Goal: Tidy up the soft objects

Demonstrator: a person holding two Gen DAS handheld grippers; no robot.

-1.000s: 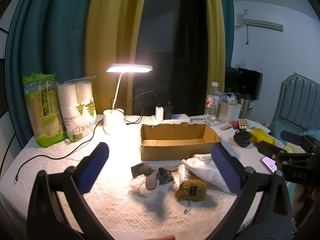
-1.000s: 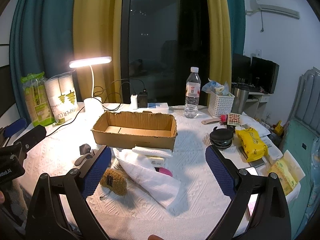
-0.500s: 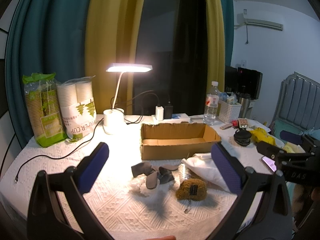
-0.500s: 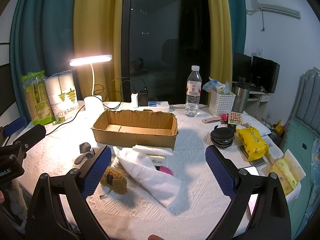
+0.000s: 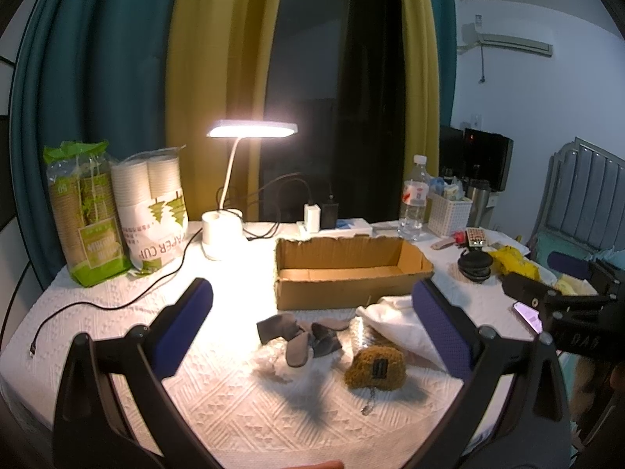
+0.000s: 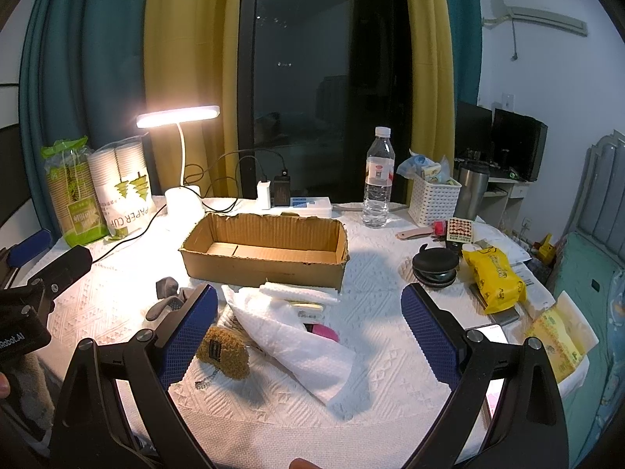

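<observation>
Opening step by the look of it, nothing yet sorted: bench (image 6: 390, 281) under a white embossed cloth, bearing an empty corrugated cardboard box (image 6: 265, 250) with torn upper edges, set behind the soft things and near them. Just in front of the box, a crumpled white towel (image 6: 297, 340), quilted and limp, draped over a small pink item (image 6: 322, 331), only partly seen. To the towel's left, a mustard knitted pouch (image 5: 375, 367) with a dark label and a short metal chain, fuzzy and rounded. Left again, a heap of grey felt-like pieces (image 5: 300, 336), perhaps socks or slippers, lying on crinkled clear plastic. Left claw (image 5: 312, 328) spread wide, empty, held above the bench with the grey heap and the pouch framed between its blue dimpled pads. Right claw (image 6: 308, 336) likewise wide apart, holding nothing, lined up over the towel. Next move, probably: lower one claw onto a single soft item, pinch at a fold or thick part, lift and drop into the box. Likely snags: towel dragging its neighbours along, chain trailing, plastic clinging to the grey pieces.
</observation>
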